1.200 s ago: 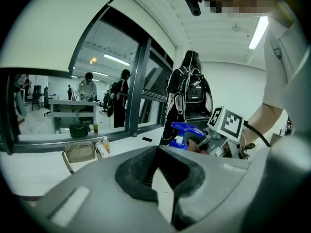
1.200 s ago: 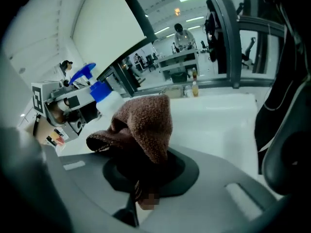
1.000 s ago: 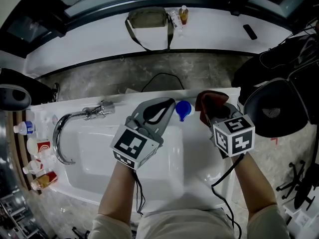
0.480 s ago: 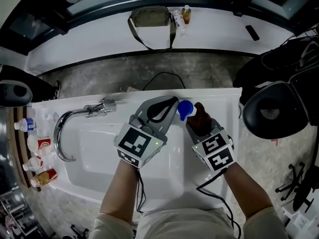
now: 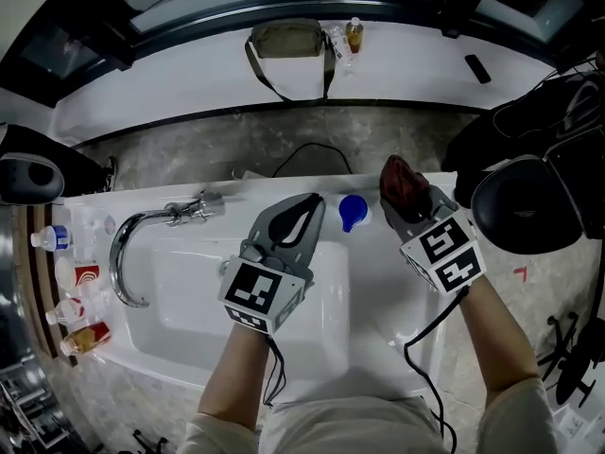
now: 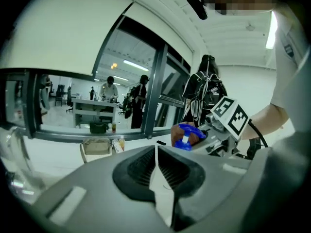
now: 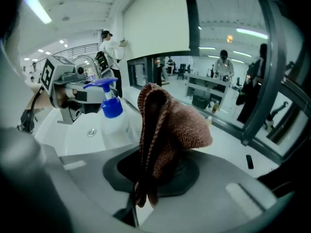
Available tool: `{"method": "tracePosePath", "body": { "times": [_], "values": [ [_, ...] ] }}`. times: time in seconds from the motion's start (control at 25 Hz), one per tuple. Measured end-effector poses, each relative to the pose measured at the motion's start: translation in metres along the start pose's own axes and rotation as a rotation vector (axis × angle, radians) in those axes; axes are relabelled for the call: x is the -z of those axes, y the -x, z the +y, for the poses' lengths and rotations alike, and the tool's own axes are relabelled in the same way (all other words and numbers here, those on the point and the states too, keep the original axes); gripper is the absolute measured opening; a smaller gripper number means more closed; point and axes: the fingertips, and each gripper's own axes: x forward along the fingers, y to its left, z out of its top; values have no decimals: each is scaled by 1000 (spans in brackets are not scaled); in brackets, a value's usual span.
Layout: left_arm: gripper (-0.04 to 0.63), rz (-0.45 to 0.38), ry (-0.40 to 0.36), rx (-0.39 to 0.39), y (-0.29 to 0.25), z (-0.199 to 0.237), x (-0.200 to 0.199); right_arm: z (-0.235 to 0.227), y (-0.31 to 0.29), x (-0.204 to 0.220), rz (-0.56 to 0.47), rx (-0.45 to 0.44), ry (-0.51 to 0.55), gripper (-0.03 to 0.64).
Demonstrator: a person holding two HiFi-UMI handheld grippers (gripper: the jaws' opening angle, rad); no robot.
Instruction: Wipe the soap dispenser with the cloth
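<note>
The soap dispenser (image 5: 352, 211), white with a blue pump top, stands on the back rim of the sink (image 5: 189, 334). My right gripper (image 5: 405, 202) is shut on a bunched reddish-brown cloth (image 5: 401, 180), held just to the right of the dispenser and apart from it. In the right gripper view the cloth (image 7: 163, 125) stands up from the jaws, with the dispenser (image 7: 111, 104) to its left. My left gripper (image 5: 314, 202) hangs over the basin just left of the dispenser, shut with nothing in it. Its own view shows the blue pump (image 6: 187, 136) beyond the jaws.
A chrome faucet (image 5: 132, 244) arches over the basin at left. Several small bottles (image 5: 71, 287) line the left edge. A tan bag (image 5: 288, 38) and a bottle (image 5: 354, 32) lie on the far white ledge. A black chair (image 5: 525, 206) stands at right.
Half a second ago the cloth was pressed against the dispenser's top. My right gripper has since drawn it away to the right and back. The left gripper shifted slightly.
</note>
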Motion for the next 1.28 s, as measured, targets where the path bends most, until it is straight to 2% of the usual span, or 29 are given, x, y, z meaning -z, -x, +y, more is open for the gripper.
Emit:
{"method": "tracePosePath", "body": {
  "times": [0.12, 0.28, 0.6, 0.76, 0.84, 1.0, 1.12, 1.28],
  "values": [
    [16, 24, 51, -58, 10, -11, 20, 10, -14, -8, 19, -47, 115, 78],
    [28, 120, 133, -58, 5, -25, 49, 31, -22, 0, 41, -122, 130, 78],
    [28, 127, 109, -31, 2, -20, 48, 76, -19, 36, 102, -220, 150, 78],
    [28, 124, 126, -28, 1, -19, 49, 100, -12, 50, 133, -312, 126, 78],
    [28, 119, 121, -26, 1, -18, 50, 91, -9, 46, 123, -298, 95, 78],
    [28, 149, 109, -6, 2, -21, 52, 46, -18, 25, 90, -188, 61, 78],
    [28, 146, 107, -6, 1, -22, 51, 44, -33, 20, 123, -205, 105, 78],
    [28, 161, 92, -11, 3, -21, 54, 63, -40, 37, 185, -230, 165, 78]
  ]
}}
